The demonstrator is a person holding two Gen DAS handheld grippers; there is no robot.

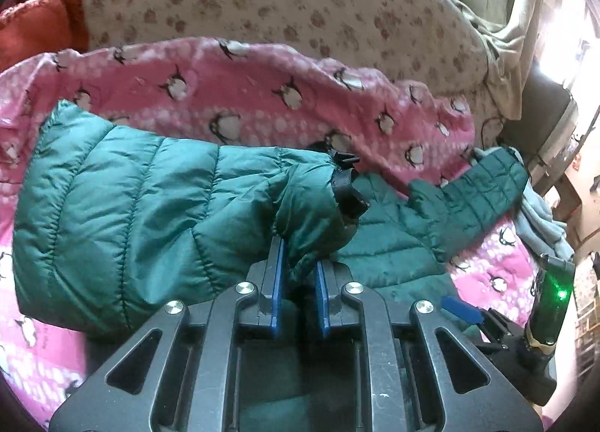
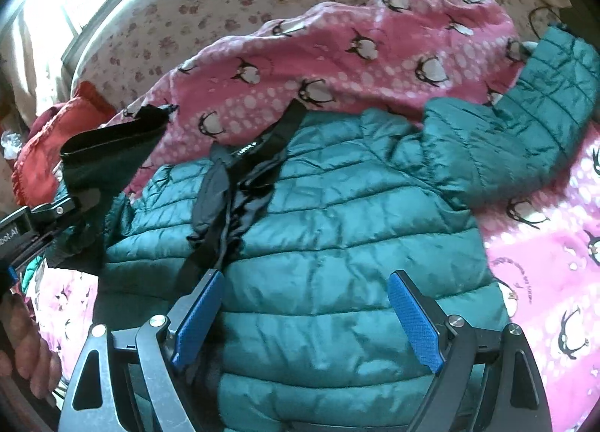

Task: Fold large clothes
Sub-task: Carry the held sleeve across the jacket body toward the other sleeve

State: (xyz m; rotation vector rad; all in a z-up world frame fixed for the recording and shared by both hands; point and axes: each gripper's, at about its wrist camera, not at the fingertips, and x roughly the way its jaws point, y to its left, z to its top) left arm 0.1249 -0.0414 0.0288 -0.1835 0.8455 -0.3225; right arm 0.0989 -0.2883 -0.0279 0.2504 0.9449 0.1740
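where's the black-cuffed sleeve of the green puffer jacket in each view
Left wrist view: black-cuffed sleeve fills the centre left, pinched near its cuff by the left gripper.
Right wrist view: the same sleeve is at the left edge, cuff raised; the right gripper is open over the jacket body.
Shared landmark: pink penguin-print blanket.

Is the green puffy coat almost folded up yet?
Not yet. The green jacket lies spread on the pink penguin blanket. The left gripper is pinching one sleeve and lifting it. The right gripper is open above the body. The other sleeve sticks out, unfolded.
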